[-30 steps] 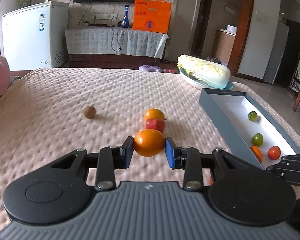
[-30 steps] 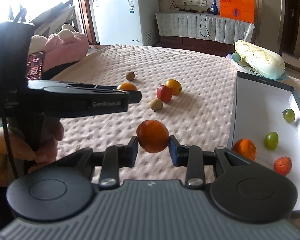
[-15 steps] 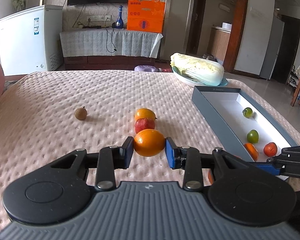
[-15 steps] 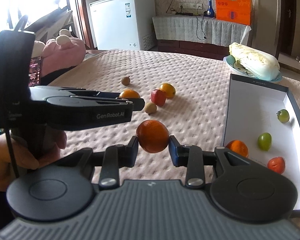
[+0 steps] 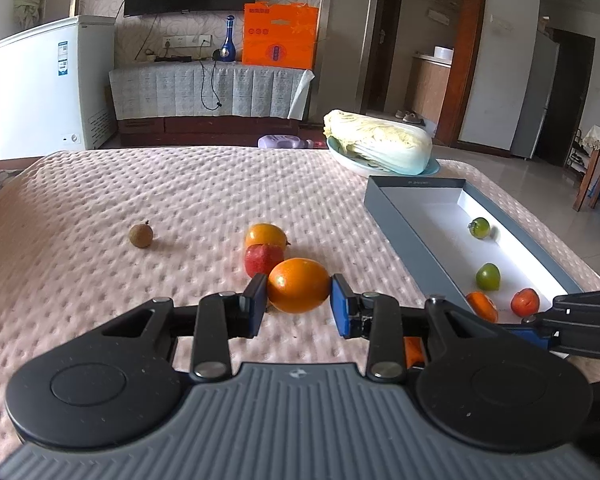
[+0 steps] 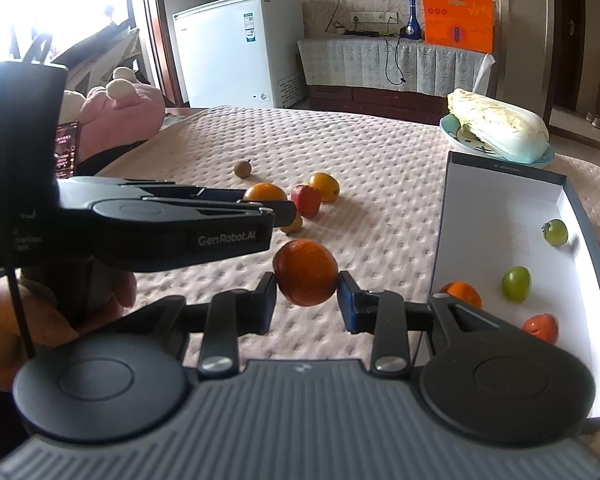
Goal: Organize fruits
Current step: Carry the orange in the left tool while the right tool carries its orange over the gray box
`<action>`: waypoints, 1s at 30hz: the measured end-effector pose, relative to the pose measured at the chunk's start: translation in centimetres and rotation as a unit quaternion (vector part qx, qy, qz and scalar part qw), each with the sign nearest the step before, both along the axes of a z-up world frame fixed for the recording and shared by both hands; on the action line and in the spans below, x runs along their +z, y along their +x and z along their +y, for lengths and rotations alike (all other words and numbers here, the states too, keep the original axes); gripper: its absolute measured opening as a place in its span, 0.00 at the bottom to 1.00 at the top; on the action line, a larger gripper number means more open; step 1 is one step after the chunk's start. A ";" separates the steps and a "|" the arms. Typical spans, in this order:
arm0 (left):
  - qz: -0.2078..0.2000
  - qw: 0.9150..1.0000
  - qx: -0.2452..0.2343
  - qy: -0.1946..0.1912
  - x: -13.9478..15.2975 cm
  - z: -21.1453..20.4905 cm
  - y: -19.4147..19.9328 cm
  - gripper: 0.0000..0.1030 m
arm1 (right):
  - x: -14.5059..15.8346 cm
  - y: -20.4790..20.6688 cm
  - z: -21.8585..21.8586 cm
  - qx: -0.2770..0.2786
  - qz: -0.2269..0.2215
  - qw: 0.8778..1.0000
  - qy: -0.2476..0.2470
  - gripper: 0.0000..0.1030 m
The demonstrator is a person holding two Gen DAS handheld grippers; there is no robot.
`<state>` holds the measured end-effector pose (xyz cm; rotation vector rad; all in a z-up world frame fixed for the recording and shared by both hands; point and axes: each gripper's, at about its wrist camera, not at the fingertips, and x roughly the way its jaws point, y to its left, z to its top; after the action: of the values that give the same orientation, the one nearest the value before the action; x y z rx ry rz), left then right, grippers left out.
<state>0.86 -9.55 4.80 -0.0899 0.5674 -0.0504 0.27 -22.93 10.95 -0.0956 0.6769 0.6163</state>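
Note:
My left gripper [image 5: 299, 304] is shut on a smooth orange [image 5: 299, 286] and holds it above the pink quilted table. My right gripper [image 6: 306, 302] is shut on a darker mandarin [image 6: 305, 272], also held above the table, left of the grey box [image 6: 446, 216]. The left gripper also shows in the right wrist view [image 6: 260, 204]. On the cloth lie a red apple [image 5: 262, 258], another orange [image 5: 266, 235] and a small brown fruit [image 5: 141, 235]. The box holds two green fruits [image 5: 488, 276], a mandarin [image 5: 482, 305] and a red fruit [image 5: 525, 302].
A cabbage on a blue plate [image 5: 380, 146] sits at the table's far right, behind the box. A pink plush toy [image 6: 116, 108] lies off the left edge. A small tan fruit [image 6: 294, 224] lies partly hidden behind the left gripper.
Both grippers have risen a little and drawn back with their fruits still held; the left one has turned slightly right, so the box sits more central.

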 end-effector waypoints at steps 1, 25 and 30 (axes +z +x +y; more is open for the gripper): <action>0.001 1.000 0.000 0.001 0.0 -0.1 0.0 0.38 | 0.0 0.0 -0.1 -0.001 -0.001 1.000 0.000 0.35; 0.001 1.000 -0.016 -0.002 -0.2 -2.2 0.6 0.38 | 0.3 0.1 -1.5 -0.018 -0.007 1.000 0.005 0.35; -0.002 1.000 -0.021 -0.006 0.1 -2.8 0.7 0.38 | 0.5 0.1 -2.1 -0.026 -0.011 1.000 0.006 0.35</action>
<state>1.60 -12.38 4.86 -0.0894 0.5655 -0.0948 0.34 -25.00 11.42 -0.0722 0.6527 0.5680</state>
